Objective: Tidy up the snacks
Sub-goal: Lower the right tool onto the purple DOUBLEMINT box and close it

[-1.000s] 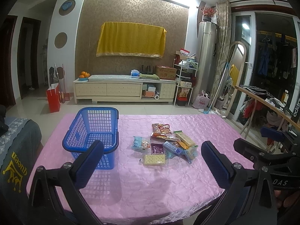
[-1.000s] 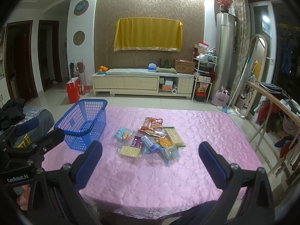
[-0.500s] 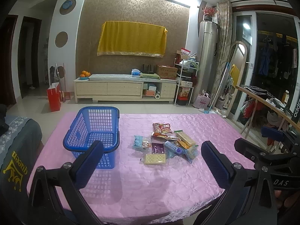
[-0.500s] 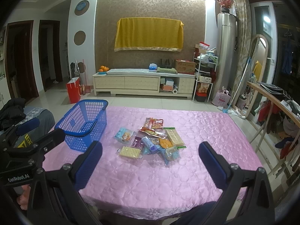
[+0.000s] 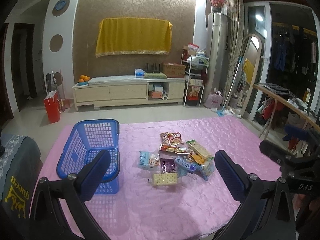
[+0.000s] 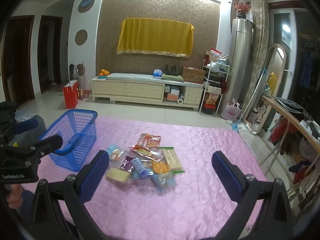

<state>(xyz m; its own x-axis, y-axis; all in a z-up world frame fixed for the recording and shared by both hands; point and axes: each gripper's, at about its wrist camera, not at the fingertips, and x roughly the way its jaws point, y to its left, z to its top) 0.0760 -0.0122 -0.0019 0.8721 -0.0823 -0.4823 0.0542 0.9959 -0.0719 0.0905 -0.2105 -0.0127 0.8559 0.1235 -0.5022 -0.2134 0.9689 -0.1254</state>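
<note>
A heap of several snack packets (image 5: 176, 158) (image 6: 148, 160) lies mid-table on a pink quilted cloth (image 5: 160, 206) (image 6: 200, 180). A cracker pack (image 5: 164, 179) (image 6: 117, 175) is the nearest one. To the left of the heap stands an empty blue plastic basket (image 5: 90, 150) (image 6: 74, 134). My left gripper (image 5: 162, 172) is open above the table's near side, with nothing between its blue pads. My right gripper (image 6: 161, 170) is open too, tilted, and holds nothing. Each view shows the other gripper at its edge.
A dark garment with yellow lettering (image 5: 14, 180) hangs over a chair at the table's left. Beyond the table is bare tiled floor (image 5: 140, 114), a red bag (image 5: 52, 108) and a low cabinet (image 5: 130, 94). A wooden rack with clothes (image 6: 290, 124) stands at the right.
Both grippers have moved a little forward toward the snacks, and the right one has tilted clockwise. Both stay open and hold nothing.
</note>
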